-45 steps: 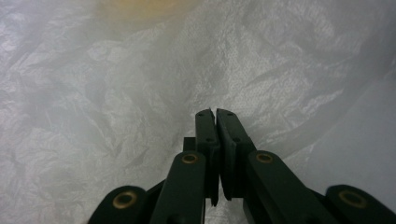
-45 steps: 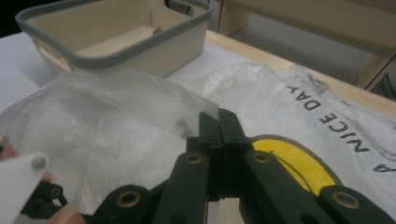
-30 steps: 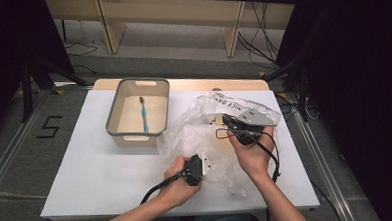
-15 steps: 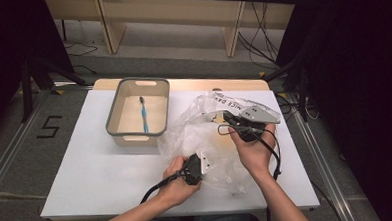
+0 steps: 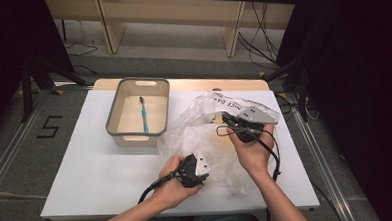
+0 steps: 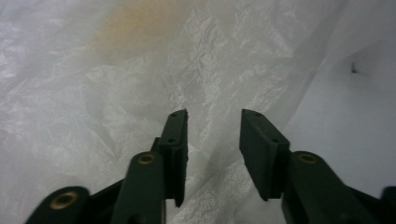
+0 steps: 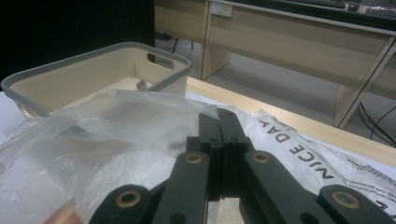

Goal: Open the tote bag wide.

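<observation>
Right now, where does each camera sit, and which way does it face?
High view: above the person's side, looking forward and down at the table; forearms, both hands, left gripper, right gripper.
Left gripper view: on the left gripper, jaws apart, facing the plastic bag.
Right gripper view: on the right gripper, jaws together over the bag, facing the bin; a fingertip shows.
Shared: all three views show the bag; high and right views show the bin.

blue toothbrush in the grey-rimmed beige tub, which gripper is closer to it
Right, narrowly. The right gripper sits to the right of the blue toothbrush in the grey-rimmed beige tub, at the clear plastic bag's far edge. The left gripper is lower, near the table's front.
</observation>
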`<state>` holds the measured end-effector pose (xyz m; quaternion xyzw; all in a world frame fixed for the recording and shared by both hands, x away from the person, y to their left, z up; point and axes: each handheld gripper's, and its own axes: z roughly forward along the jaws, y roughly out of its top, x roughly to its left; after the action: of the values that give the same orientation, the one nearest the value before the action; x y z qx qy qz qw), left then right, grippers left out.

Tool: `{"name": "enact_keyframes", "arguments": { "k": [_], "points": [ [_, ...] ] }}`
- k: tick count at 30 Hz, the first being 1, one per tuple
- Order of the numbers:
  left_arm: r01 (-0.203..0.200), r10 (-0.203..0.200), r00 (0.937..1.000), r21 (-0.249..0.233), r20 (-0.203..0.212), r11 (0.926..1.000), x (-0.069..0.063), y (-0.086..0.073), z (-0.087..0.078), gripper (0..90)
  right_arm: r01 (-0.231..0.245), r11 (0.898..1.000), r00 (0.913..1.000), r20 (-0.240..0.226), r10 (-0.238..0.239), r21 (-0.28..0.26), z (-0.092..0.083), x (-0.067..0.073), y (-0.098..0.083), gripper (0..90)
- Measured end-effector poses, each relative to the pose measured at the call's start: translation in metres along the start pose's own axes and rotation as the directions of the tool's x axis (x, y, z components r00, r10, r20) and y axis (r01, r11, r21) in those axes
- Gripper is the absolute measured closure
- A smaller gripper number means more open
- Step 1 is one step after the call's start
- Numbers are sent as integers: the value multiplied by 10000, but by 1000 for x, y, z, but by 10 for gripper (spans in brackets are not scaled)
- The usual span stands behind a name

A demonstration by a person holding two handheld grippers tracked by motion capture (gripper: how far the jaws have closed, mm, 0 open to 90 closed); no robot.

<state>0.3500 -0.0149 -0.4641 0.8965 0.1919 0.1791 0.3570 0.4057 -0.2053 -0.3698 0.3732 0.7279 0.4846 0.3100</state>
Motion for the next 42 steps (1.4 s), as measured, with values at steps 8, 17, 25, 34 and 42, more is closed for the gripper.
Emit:
{"name": "enact_keyframes", "arguments": {
  "k": [8,17,25,34,42],
  "points": [
    [-29,35,9994,-164,343,9999,-2,-5,-32,383,-3,10000,10000,1,3,19,0,-1,0,900],
    [587,-559,9977,-770,379,9953,7,-18,-74,363,29,10000,10000,18,-29,15,0,-1,0,900],
    [1008,-1023,9946,-715,-183,9923,22,-32,-92,339,42,10000,10000,2,-42,66,0,-1,-1,900],
    [1436,-1468,9882,-691,-435,9872,33,-40,-107,294,68,9999,10000,26,-68,84,0,-1,-2,900],
    [1844,-1901,9796,-851,-656,9792,43,-48,-117,266,71,10000,10000,38,-72,51,0,-1,-2,900]
  ]
}}
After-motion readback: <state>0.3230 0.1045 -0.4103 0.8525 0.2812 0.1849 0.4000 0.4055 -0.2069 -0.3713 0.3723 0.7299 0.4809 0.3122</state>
